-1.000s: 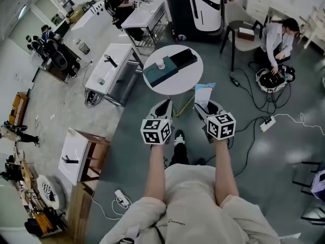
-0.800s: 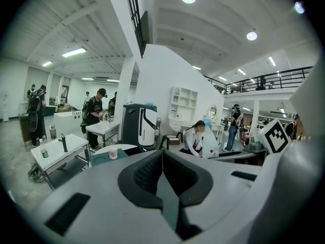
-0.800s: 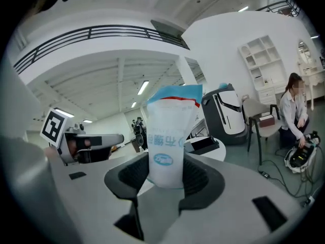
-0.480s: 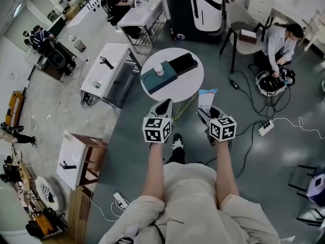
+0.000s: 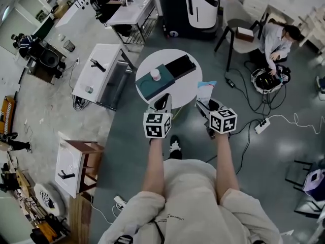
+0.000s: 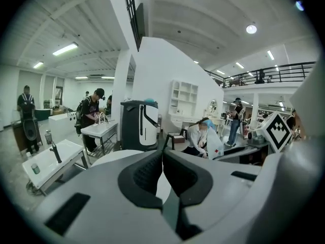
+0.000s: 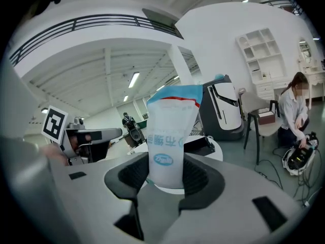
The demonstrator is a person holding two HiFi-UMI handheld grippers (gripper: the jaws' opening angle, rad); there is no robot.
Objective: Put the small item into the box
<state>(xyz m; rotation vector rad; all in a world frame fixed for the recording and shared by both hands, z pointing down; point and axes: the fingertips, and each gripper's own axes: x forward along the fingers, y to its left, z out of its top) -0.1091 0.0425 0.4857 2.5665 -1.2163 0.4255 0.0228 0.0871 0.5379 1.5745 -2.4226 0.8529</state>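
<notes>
Both grippers have closed in on the round table (image 5: 189,91) and now sit at its near edge.

Left gripper (image 5: 162,102): jaws together, nothing between them. Right gripper (image 5: 208,104): jaws clamped on the lower end of the white pouch (image 5: 204,91).

Pouch orientation: long axis runs out of the jaws, forward and upward, blue sealed end leading toward the table.

Farther in on the table lies the teal box (image 5: 151,88), with a small white object (image 5: 155,74) on top.

Caution: the pouch is soft and held at one end only. It may sag, slip, or strike the white object on entry.
</notes>
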